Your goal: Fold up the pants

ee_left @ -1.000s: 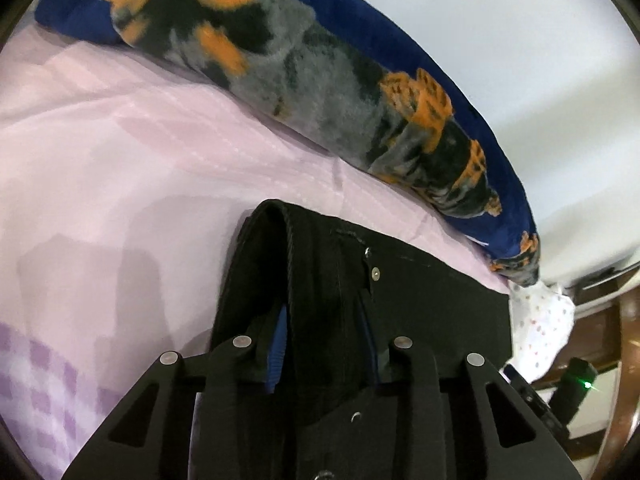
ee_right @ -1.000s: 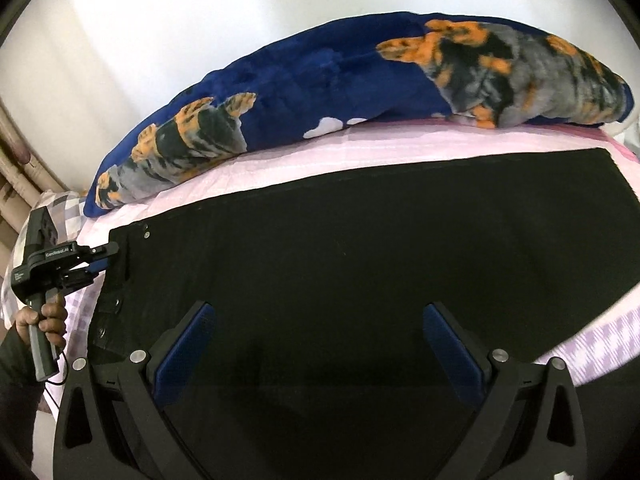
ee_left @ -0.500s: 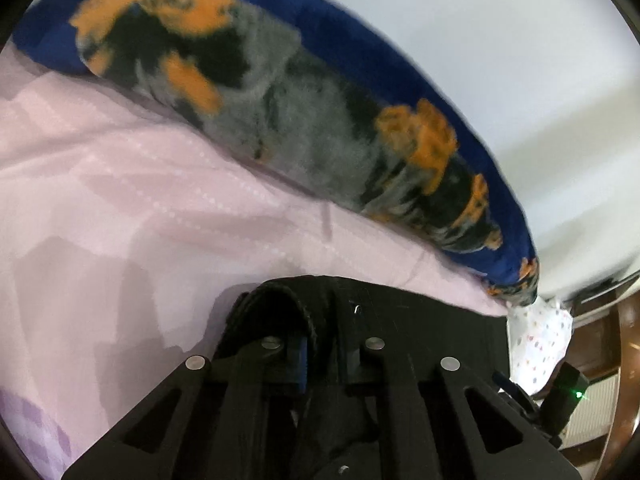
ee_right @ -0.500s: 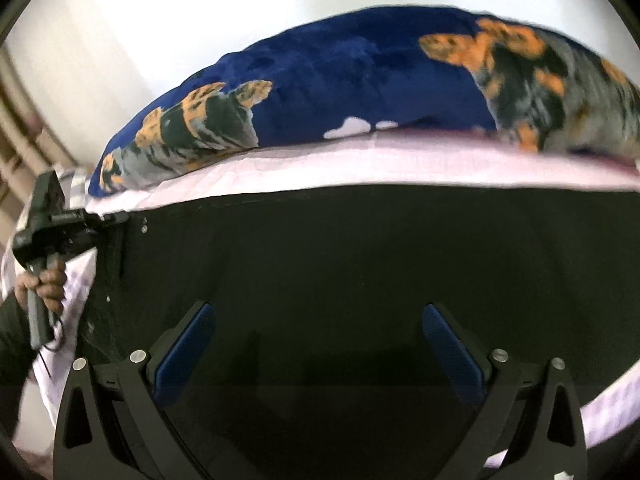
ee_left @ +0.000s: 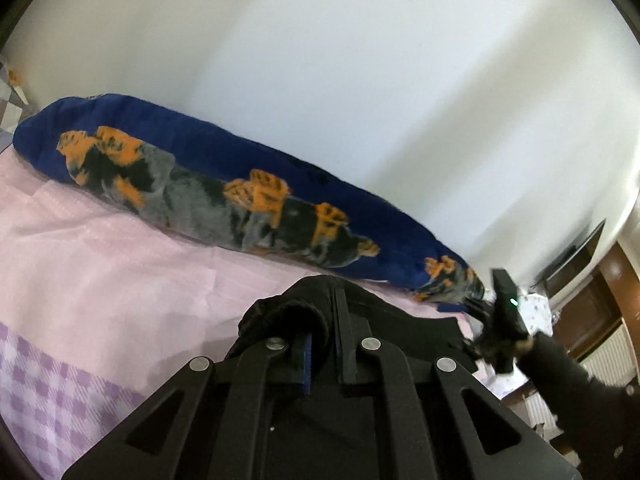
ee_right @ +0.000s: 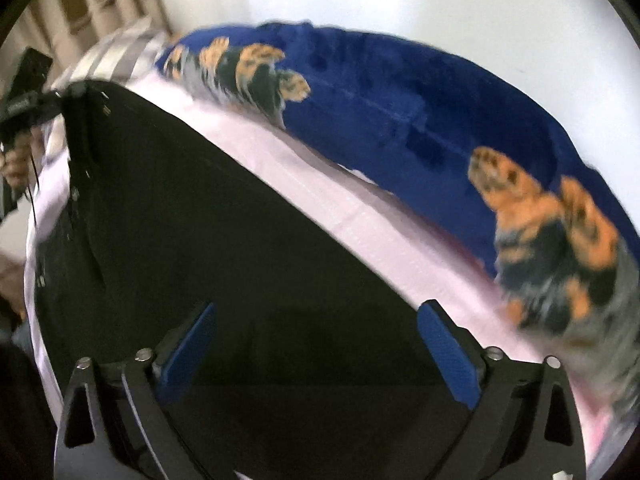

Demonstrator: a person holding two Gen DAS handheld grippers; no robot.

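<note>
Two grippers work over a bed covered with a pale pink sheet (ee_left: 120, 280) that turns to a lilac-and-white check (ee_left: 60, 392) at its near-left edge in the left wrist view. Beyond both tools, against the plain white wall (ee_left: 360, 80), lies a long navy-blue plush bolster printed with grey, black and orange animal shapes (ee_left: 224, 208), stretching across the far side of the sheet.

Next in size are the black trousers (ee_right: 208, 248), spread flat on the sheet directly ahead of and beneath the right gripper (ee_right: 316, 356); their far edge runs just short of the bolster, with a strip of pink between. That gripper's blue-padded fingers (ee_right: 188, 352) stand wide apart and are closing slightly; the dark cloth lies under the gap and neither pad presses on it.

At the far-left corner of the trousers, seen from the right wrist, the left gripper (ee_left: 320, 354) is clamped together on a bunched fold of the black waistband, which bulges up over its fingertips and sits raised off the sheet. A metal stud (ee_right: 106, 110) shows on the waistband near that corner.

To the right of the left tool, a hand in a black sleeve (ee_left: 576, 396) holds the other device; it is blurred there.
</note>
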